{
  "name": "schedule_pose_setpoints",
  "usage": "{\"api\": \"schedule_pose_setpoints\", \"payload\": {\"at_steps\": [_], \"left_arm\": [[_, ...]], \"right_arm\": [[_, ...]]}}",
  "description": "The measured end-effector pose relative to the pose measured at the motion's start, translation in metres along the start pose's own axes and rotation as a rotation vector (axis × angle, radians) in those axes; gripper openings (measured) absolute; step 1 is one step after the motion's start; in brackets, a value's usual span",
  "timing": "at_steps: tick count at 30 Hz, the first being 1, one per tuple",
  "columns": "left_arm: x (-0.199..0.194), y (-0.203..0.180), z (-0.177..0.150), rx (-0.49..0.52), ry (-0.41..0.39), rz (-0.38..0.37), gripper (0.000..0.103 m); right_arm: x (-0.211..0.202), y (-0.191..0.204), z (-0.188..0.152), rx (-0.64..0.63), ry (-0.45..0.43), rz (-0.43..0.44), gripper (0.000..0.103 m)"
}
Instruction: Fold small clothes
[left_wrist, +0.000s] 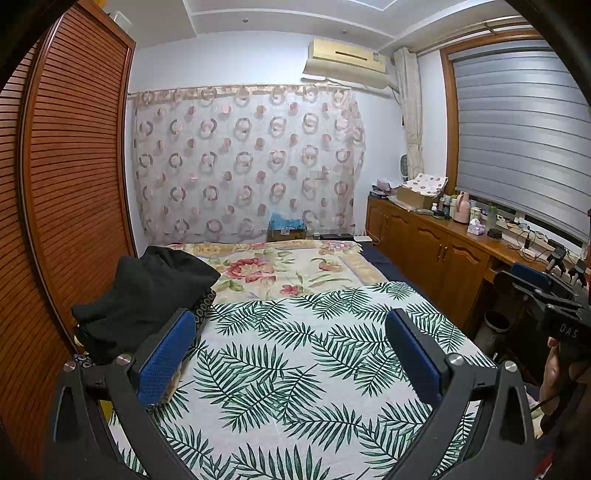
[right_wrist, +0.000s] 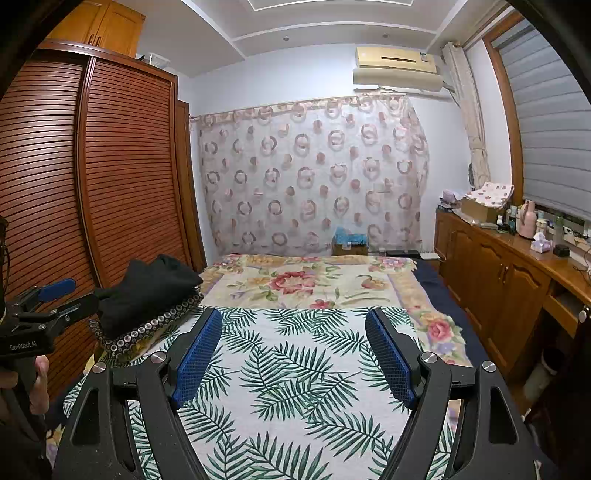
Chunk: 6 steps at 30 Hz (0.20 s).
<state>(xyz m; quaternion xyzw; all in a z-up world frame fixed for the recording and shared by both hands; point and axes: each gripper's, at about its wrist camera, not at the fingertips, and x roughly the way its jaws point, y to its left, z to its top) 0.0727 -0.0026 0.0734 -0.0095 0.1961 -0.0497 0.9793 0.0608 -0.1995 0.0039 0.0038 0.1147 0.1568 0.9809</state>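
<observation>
Currently: both hand-held grippers, left (left_wrist: 291, 354) and right (right_wrist: 293, 354), spread wide, holding nothing; dark clothes (right_wrist: 147, 291) piled, apparently folded, bedside; leaf-print cloth (right_wrist: 295, 369) bare.

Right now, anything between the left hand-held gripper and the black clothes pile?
Nothing: only leaf-print cover separates the left hand-held gripper from the black clothes pile, per the left wrist view.

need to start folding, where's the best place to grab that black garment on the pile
Grip the black garment at its right-hand edge, the fold that overhangs the patterned cloth under it, coming in from the leaf-print cover. That edge stands free, while its far side lies near the wardrobe. The left gripper is open and nearest.
</observation>
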Motion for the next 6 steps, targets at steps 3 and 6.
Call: {"api": "schedule_pose_setpoints", "payload": {"at_steps": [3,6], "left_arm": [[0.0000,-0.0002,-0.0005,-0.001,-0.001,0.000,0.102],[-0.0003,0.0008,0.0006,-0.002,-0.003,0.000,0.102]], "right_arm": [[0.0007,0.0009,-0.0008,-0.001,-0.001,-0.001,0.082],[0.0011,0.0014,-0.0009,-0.001,-0.002,-0.002,0.082]]}}
